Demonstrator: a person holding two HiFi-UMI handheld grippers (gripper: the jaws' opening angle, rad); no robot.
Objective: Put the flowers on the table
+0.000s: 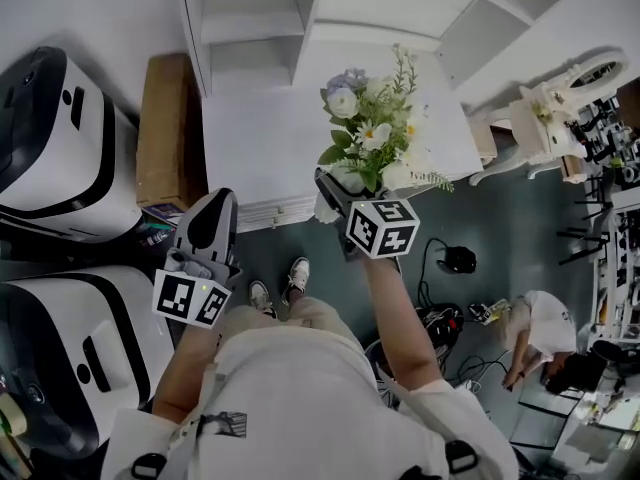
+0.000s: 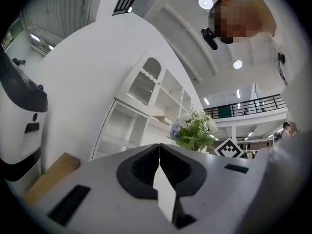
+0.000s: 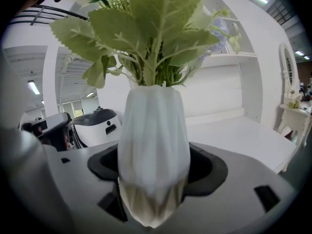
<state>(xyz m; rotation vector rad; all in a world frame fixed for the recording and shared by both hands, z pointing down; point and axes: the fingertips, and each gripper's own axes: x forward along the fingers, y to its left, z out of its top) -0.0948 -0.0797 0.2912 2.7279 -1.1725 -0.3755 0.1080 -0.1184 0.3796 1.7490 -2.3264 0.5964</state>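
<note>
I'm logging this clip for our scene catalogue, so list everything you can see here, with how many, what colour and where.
flowers: one bunch, white and pale blue with green leaves, in the vase
vase: one, white, between the right gripper's jaws
table: one, white, ahead of the person
shelf unit: one, white, behind the table
box: one, brown, left of the table
machines: two, white and black, far left
dressing table: one, white, with a mirror, right
other person: one, white top, crouched on the floor, lower right
shoes: two, white, on the floor
left gripper: grey, shut, empty, held low
right gripper: grey, shut on the vase
</note>
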